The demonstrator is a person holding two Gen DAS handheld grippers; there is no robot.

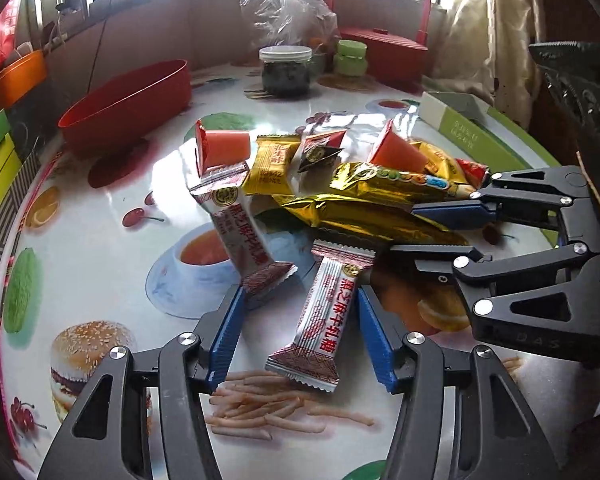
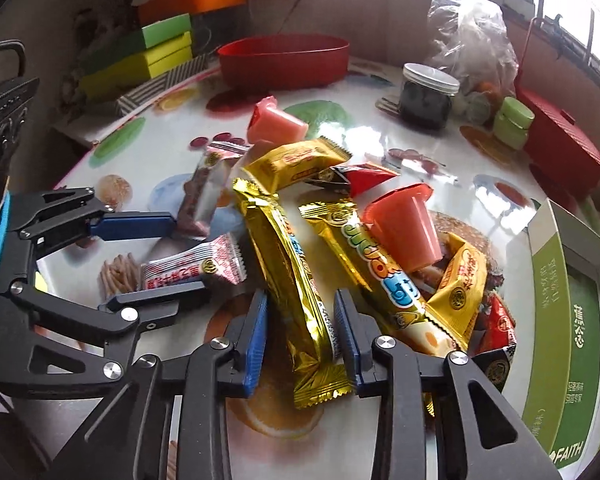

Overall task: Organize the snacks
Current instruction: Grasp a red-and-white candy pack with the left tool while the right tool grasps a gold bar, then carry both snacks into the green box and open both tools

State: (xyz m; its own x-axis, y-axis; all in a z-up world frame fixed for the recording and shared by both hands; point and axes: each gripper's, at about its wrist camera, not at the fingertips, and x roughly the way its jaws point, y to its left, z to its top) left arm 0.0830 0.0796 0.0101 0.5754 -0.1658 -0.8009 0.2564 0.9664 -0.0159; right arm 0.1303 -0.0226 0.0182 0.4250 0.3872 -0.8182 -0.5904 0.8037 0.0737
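Finding: the sorting has barely begun. The snacks lie in one loose heap in the middle of the table, and the red bowl at the far side appears empty, as far as its visible inside shows. If the bowl is the intended container, nothing has been placed yet.

Left claw: about half open, set down astride a white candy bar. The bar lies between the blue pads; neither pad is seen pressing on it, so it is not yet gripped. A second white bar lies just beside the left pad.

Right claw: narrowly open, straddling the long gold wafer bar. The right pad looks to be against the wrapper, while a small gap shows at the left pad. I judge the grip not yet complete.

Remaining in the heap: two pink jelly cups, small yellow packets, a second gold bar and red-wrapped pieces. Judged outstanding: closing both grips, lifting, transferring, then clearing everything else.
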